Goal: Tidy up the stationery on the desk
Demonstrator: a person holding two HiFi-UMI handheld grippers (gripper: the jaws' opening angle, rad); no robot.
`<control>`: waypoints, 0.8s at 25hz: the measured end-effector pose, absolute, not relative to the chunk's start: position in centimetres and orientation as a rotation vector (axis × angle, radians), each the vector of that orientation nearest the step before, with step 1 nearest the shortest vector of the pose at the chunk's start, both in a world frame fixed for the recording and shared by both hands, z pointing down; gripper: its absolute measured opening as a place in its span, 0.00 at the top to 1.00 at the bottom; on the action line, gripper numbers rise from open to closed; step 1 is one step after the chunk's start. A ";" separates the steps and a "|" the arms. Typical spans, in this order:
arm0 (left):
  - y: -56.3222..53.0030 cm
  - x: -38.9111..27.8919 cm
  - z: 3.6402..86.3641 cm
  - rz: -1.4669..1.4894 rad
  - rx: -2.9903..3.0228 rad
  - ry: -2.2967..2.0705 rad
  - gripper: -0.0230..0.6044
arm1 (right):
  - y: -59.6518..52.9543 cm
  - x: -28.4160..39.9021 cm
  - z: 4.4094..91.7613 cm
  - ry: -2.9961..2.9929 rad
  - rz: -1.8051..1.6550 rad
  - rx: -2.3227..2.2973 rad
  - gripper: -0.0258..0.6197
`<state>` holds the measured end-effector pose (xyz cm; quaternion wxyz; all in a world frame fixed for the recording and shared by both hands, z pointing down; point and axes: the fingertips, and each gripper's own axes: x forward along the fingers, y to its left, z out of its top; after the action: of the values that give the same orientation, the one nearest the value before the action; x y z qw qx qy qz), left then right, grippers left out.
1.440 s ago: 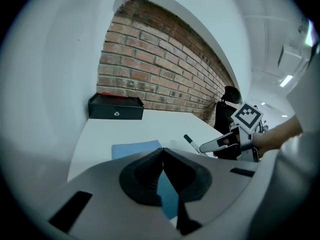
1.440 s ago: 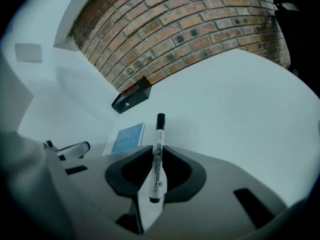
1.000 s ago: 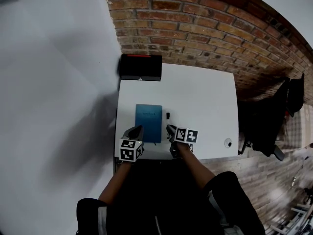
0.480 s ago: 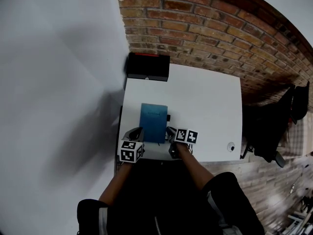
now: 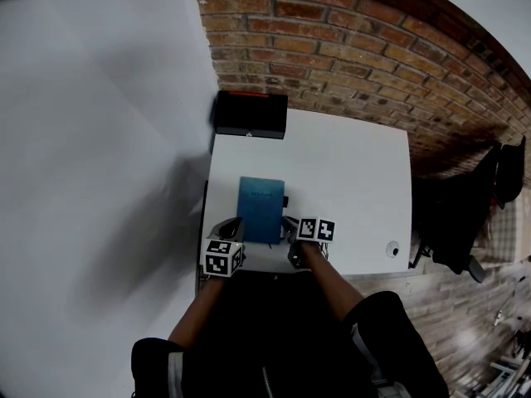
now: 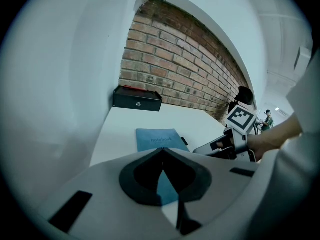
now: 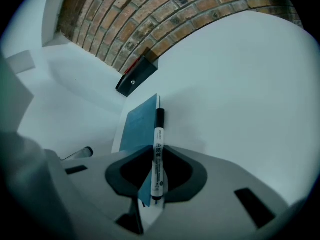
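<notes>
A blue notebook [image 5: 260,210] lies flat on the white desk [image 5: 348,172], near its front edge. My right gripper [image 5: 288,222] hovers at the notebook's right edge, shut on a white marker [image 7: 158,129] with a black cap. The marker points away along that edge of the notebook [image 7: 140,116]. My left gripper [image 5: 234,223] is at the notebook's near left corner, shut with nothing in it. In the left gripper view its jaws [image 6: 162,153] meet over the notebook [image 6: 161,139], and the right gripper [image 6: 220,146] shows to the right.
A black box [image 5: 251,114] with a red strip stands at the desk's back left corner against the brick wall. A round cable grommet [image 5: 392,249] sits near the front right corner. A dark chair [image 5: 465,214] is beyond the desk's right side. A white wall runs along the left.
My right gripper has sunk a little with the marker, which now lies closer along the notebook's right edge. The left gripper has stayed in place.
</notes>
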<state>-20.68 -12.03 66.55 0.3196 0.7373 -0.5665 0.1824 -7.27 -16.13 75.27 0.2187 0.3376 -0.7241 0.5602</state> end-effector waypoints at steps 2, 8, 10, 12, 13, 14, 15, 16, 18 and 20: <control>-12.1 -20.6 66.6 0.481 1.938 -1.487 0.94 | -16.1 -7.3 75.4 -2.001 1.545 0.928 0.84; -12.4 -20.2 66.6 0.489 1.947 -1.476 0.94 | -16.2 -7.4 75.0 -2.017 1.545 0.909 0.81; -12.5 -20.1 66.5 0.492 1.949 -1.474 0.94 | -16.4 -7.2 74.8 -2.026 1.544 0.924 0.81; -12.5 -20.1 66.5 0.492 1.952 -1.472 0.94 | -16.8 -6.9 74.5 -2.042 1.540 0.947 0.80; -12.6 -20.0 66.4 0.493 1.955 -1.471 0.94 | -17.0 -6.7 74.2 -2.055 1.537 0.960 0.80; -12.7 -20.0 66.4 0.495 1.958 -1.473 0.94 | -17.3 -6.5 73.9 -2.072 1.528 0.975 0.80; -12.8 -20.1 66.4 0.497 1.963 -1.477 0.94 | -17.6 -6.4 73.6 -2.095 1.511 0.994 0.80; -13.0 -20.1 66.3 0.497 1.968 -1.482 0.94 | -18.0 -6.2 73.1 -2.123 1.486 1.018 0.80; -13.5 -19.9 66.0 0.489 1.981 -1.489 0.94 | -18.7 -5.7 71.7 -2.186 1.423 1.075 0.80; -13.9 -19.5 65.6 0.481 1.999 -1.488 0.94 | -19.2 -5.3 70.3 -2.249 1.352 1.115 0.81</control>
<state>-19.46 -13.87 65.57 0.2973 0.7519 -0.5598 0.1811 -5.28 -19.20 70.32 0.1448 0.3870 -0.7805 0.4692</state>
